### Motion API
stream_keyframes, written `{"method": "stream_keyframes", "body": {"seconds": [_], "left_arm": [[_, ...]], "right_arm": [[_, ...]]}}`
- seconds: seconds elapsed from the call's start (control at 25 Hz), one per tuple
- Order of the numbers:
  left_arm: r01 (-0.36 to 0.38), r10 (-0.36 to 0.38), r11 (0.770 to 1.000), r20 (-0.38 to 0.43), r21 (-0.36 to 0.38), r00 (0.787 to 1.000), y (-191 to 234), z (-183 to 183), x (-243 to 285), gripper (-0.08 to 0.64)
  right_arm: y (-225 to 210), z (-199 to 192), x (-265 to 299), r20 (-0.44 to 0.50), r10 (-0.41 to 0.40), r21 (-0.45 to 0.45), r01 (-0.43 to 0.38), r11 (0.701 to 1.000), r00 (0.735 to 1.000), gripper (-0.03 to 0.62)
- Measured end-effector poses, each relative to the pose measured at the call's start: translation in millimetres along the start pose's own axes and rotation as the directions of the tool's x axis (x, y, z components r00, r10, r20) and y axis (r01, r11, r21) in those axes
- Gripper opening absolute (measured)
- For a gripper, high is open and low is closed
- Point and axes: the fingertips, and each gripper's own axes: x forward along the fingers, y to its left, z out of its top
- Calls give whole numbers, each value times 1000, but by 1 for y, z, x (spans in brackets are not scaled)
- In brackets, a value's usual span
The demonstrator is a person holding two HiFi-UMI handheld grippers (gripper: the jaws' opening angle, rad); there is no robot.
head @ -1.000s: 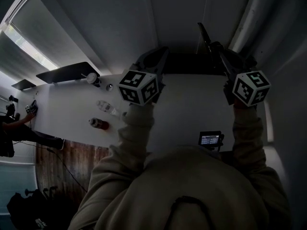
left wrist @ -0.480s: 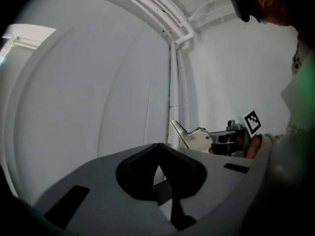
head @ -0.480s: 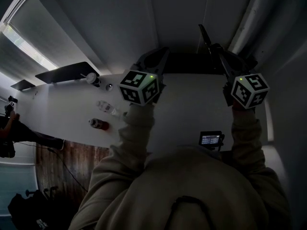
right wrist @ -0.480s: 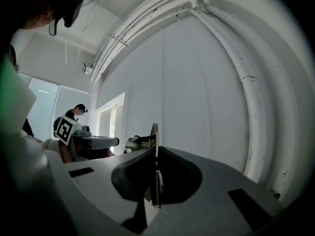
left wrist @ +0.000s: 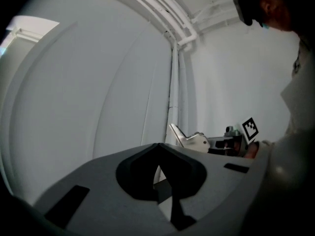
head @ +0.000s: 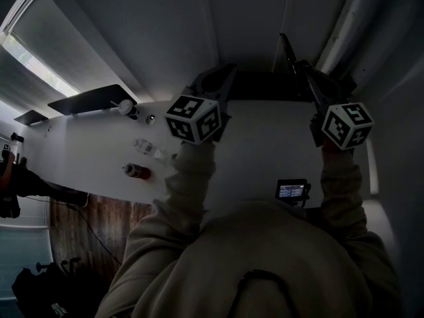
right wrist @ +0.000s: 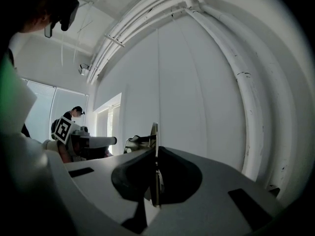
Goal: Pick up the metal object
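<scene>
Right gripper [right wrist: 156, 154] clamped on thin metal piece [right wrist: 154, 131], left gripper [left wrist: 158, 149] closed, empty, both held high above white table [head: 93, 152]

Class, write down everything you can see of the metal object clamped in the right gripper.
The metal object is a thin, silvery sheet piece with an angled tip and a rounded lobe. The right gripper is shut on its lower part. Seen along the jaws, it stands upright and edge-on, a narrow strip. It sticks out past the jaws, held in the air clear of the white table, touching nothing else in view.
</scene>
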Motion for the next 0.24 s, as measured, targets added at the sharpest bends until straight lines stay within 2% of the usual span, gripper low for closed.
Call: {"method": "stream_keyframes", "body": {"seconds": [0.24], "left_arm": [[13, -13, 999, -6, 47, 1000, -1, 6, 7, 2]], "right_arm": [[-7, -5, 4, -12, -3, 20, 3, 1000, 1000, 21]]}}
